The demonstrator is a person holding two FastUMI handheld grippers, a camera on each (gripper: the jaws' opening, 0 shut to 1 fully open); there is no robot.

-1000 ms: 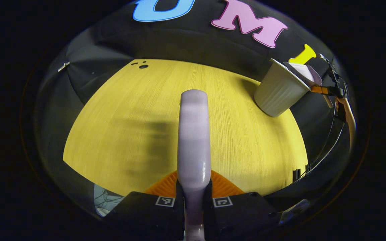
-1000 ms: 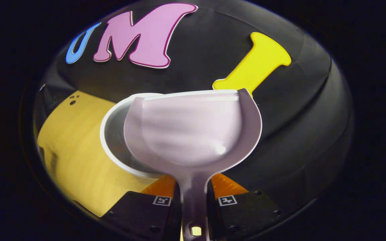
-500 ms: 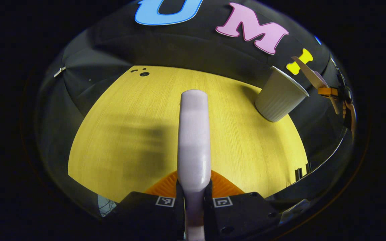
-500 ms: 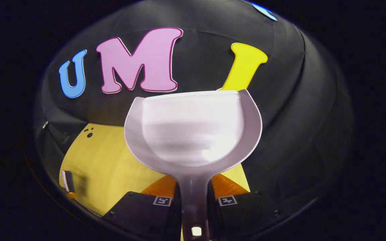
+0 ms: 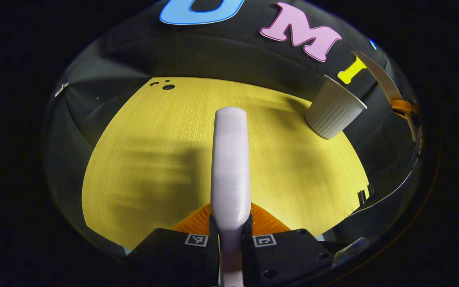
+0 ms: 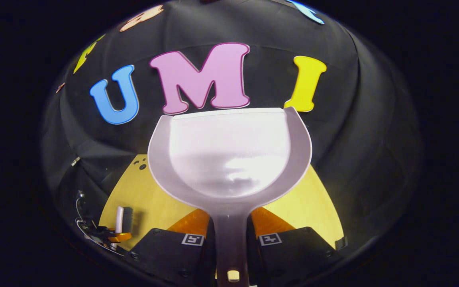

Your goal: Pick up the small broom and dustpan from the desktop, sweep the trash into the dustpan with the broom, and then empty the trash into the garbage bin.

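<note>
L gripper [image 5: 230, 239] clamps the broom [image 5: 230, 159] handle w/ both fingers, above the desktop [image 5: 153, 159]. R gripper [image 6: 231, 239] grips the dustpan [image 6: 229, 155] handle, pan raised, looks empty. Garbage bin [image 5: 333, 113] stands at desktop's far right edge.

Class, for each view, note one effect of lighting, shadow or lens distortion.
Left gripper view: streaky shadows lie across the desktop left of the broom, and the desktop's edges bow. Right gripper view: a bright glare patch sits inside the dustpan.
</note>
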